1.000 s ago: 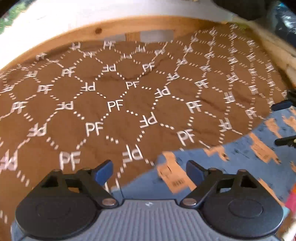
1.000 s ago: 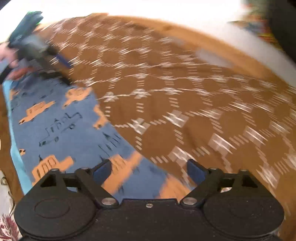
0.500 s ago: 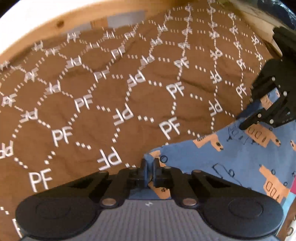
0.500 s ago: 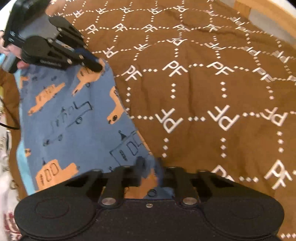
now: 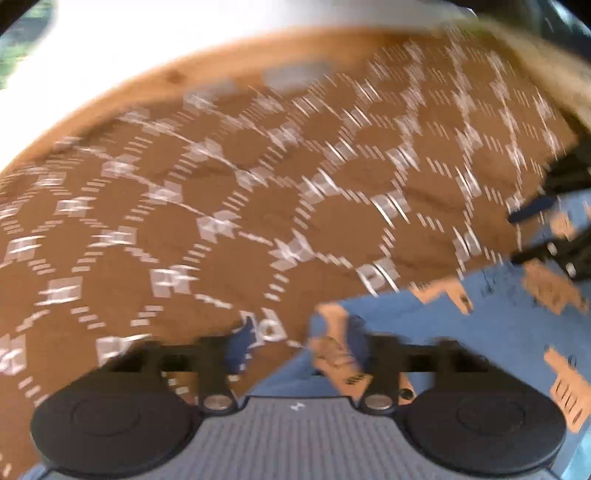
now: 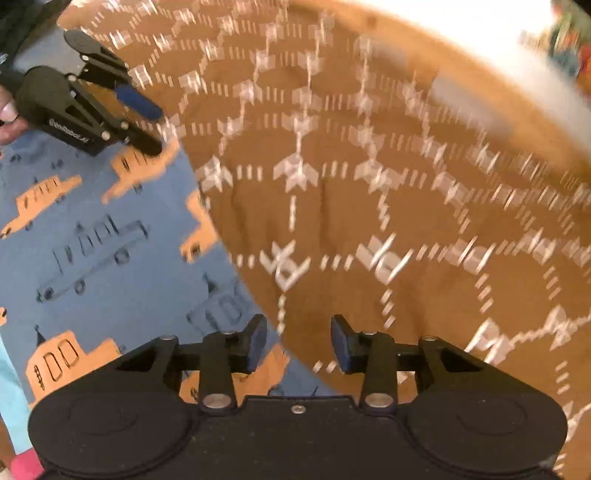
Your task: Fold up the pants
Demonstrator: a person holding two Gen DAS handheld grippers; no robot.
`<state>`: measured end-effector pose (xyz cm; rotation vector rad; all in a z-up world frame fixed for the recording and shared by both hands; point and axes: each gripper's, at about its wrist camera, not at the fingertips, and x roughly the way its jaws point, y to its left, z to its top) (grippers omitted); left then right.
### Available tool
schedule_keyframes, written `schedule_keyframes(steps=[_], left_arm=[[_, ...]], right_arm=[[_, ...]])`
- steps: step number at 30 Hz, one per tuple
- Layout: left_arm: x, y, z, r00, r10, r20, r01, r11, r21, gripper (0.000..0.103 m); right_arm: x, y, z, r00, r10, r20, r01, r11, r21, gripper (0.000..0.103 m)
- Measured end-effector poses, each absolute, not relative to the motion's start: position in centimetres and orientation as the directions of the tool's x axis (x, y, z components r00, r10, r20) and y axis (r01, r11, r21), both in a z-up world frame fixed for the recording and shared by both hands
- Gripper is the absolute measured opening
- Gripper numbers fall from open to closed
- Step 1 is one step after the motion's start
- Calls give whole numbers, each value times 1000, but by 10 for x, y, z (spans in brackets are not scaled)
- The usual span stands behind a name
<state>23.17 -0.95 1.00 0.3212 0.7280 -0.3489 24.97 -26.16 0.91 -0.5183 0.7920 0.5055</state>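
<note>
The blue pants (image 6: 92, 254) with orange and outlined vehicle prints lie flat on the brown bedspread (image 6: 369, 184); they also show in the left wrist view (image 5: 461, 332). My left gripper (image 5: 299, 347) is open, its fingers either side of the pants' corner edge. It also shows in the right wrist view (image 6: 147, 125), open over the far corner. My right gripper (image 6: 298, 343) is open and empty just above the pants' near edge. It shows at the right edge of the left wrist view (image 5: 532, 232). Both views are motion-blurred.
The brown bedspread with white PF lettering (image 5: 258, 221) covers the bed. A wooden bed frame (image 5: 221, 62) and a white wall (image 5: 184, 29) lie beyond it. A light blue strip (image 6: 11, 369) and pink item (image 6: 22, 467) sit at the lower left.
Half a second ago both grippers were shut on the pants' edge. Now both have opened and let go, and the pants lie flat. Both cameras are moving.
</note>
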Motion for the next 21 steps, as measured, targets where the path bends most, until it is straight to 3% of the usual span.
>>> schedule_keyframes(steps=[2, 5, 9, 10, 11, 12, 14, 15, 17, 19, 21], left_arm=[[210, 10, 23, 754, -199, -626, 355, 925, 135, 85], [183, 35, 27, 771, -182, -610, 310, 944, 111, 85], [173, 57, 2, 756, 66, -651, 186, 932, 311, 81], [175, 70, -3, 739, 98, -667, 152, 940, 306, 70], [174, 80, -5, 740, 89, -667, 149, 945, 292, 64], [172, 87, -5, 751, 78, -656, 160, 942, 296, 56], [169, 90, -2, 751, 73, -656, 180, 934, 309, 53], [167, 89, 0, 748, 75, -659, 184, 932, 314, 53], [160, 83, 9, 749, 65, -659, 187, 934, 305, 59], [149, 78, 18, 790, 26, -613, 197, 936, 293, 97], [148, 69, 16, 817, 52, -575, 186, 919, 347, 99]], right_arm=[[232, -255, 19, 642, 298, -706, -623, 740, -254, 63], [218, -233, 22, 642, 393, -658, -661, 718, -216, 64], [219, -181, 4, 609, 455, -649, -714, 671, -200, 64], [221, -170, -3, 615, 439, -655, -714, 664, -224, 64], [223, -155, -11, 625, 400, -671, -705, 657, -266, 66], [228, -147, -20, 645, 347, -681, -687, 653, -319, 74], [236, -149, -22, 675, 315, -667, -646, 689, -328, 82], [239, -154, -19, 684, 295, -667, -620, 717, -318, 78], [238, -169, -7, 700, 320, -638, -599, 750, -281, 72], [238, -174, 7, 700, 363, -615, -605, 759, -240, 72], [244, -166, 12, 688, 408, -600, -624, 754, -203, 76]])
